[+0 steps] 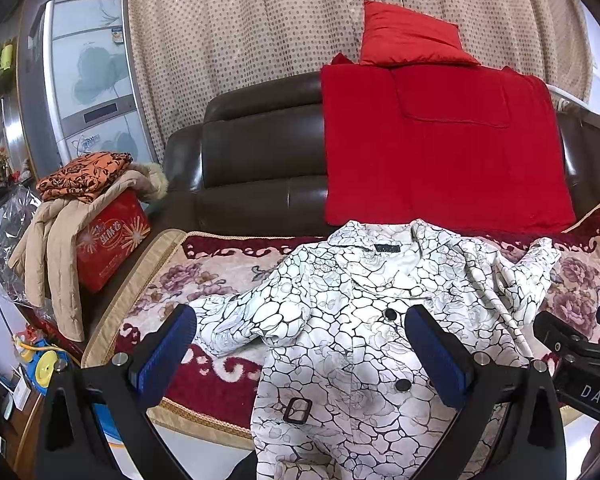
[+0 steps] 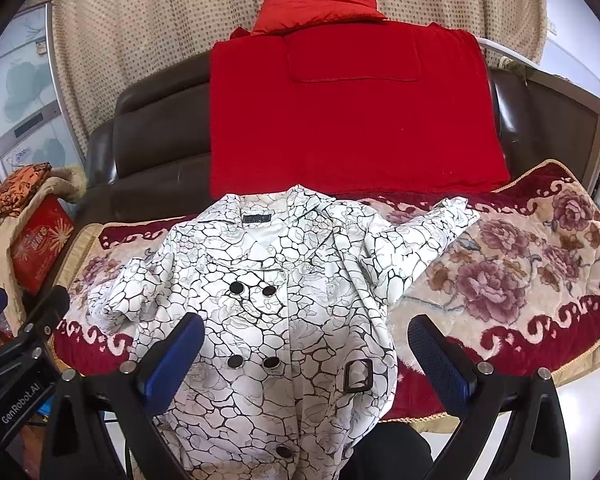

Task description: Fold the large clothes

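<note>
White black-veined double-breasted coat (image 2: 268,300) lies face up on floral red-bordered sofa blanket (image 2: 519,280), hem hanging off front edge | left gripper (image 1: 300,354) and right gripper (image 2: 305,354) both spread wide, empty, above it | advised: smooth sleeves flat, then pinch shoulder seams evenly before folding.

Left gripper (image 1: 300,344): black angular frame, silver screws, fingers (image 1: 162,354) faced with ribbed blue pads; right gripper (image 2: 305,354) is built alike; white "GenRobot.AI" and "DAS" lettering mark their bodies.

The left claw (image 1: 300,350) and right claw (image 2: 305,354) hover side by side, jaws spread wide.
</note>
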### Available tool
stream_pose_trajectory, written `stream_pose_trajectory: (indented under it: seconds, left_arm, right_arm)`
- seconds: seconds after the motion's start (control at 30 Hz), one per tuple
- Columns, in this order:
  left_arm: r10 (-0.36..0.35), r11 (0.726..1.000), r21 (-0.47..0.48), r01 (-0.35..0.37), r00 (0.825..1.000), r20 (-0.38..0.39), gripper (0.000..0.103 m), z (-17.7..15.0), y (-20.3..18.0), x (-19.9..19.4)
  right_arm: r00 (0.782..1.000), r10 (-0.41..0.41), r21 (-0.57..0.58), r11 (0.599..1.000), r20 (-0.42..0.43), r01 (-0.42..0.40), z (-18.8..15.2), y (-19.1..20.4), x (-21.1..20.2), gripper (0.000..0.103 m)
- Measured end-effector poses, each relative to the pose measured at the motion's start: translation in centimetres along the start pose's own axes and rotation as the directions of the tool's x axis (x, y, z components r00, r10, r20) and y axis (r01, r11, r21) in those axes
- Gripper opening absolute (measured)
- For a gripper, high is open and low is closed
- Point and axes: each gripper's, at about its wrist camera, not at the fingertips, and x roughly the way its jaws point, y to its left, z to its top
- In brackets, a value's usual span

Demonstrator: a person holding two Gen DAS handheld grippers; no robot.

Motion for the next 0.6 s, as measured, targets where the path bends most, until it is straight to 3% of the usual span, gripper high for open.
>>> stream_pose_trajectory:
  seconds: [0.17, 0.27, 0.47, 0.53, 0.57, 0.6]
  left_arm:
    - [-0.002, 1.0, 0.004, 0.002, 1.0, -0.029, 0.103, 0.2, -0.4, 1.9]
    - [-0.033, 0.999, -0.006, 0.033, 0.995, -0.093, 0.103, 0.1, -0.4, 4.2]
    - [-0.025, 0.999, -0.025, 0.02, 0.969, -0.244, 0.103, -1.7, -0.1, 9.9]
    - [-0.014, 1.0, -0.025, 0.007, 0.963, -0.27, 0.103, -2.3, -0.1, 11.1]
    - [-0.015, 1.0, -0.026, 0.008, 0.96, -0.28, 0.103, -2.5, -0.1, 11.7]
    - [-0.014, 1.0, -0.024, 0.008, 0.958, -0.286, 0.103, -2.6, -0.1, 12.0]
  right_arm:
    - [1.0, 0.005, 0.027, 1.0, -0.027, -0.005, 0.4, -0.6, 1.4, 0.103]
    - [0.999, 0.026, 0.043, 0.999, -0.033, -0.025, 1.0, -1.9, 2.9, 0.103]
    - [0.991, 0.13, 0.204, 0.971, -0.027, -0.122, 2.7, -10.1, 9.2, 0.103]
    - [0.978, 0.206, 0.361, 0.914, -0.019, -0.186, 3.3, -15.0, 12.8, 0.103]
    - [0.967, 0.255, 0.449, 0.866, -0.02, -0.219, 3.4, -17.5, 14.8, 0.103]
    - [0.95, 0.313, 0.554, 0.794, -0.016, -0.252, 3.3, -19.9, 17.2, 0.102]
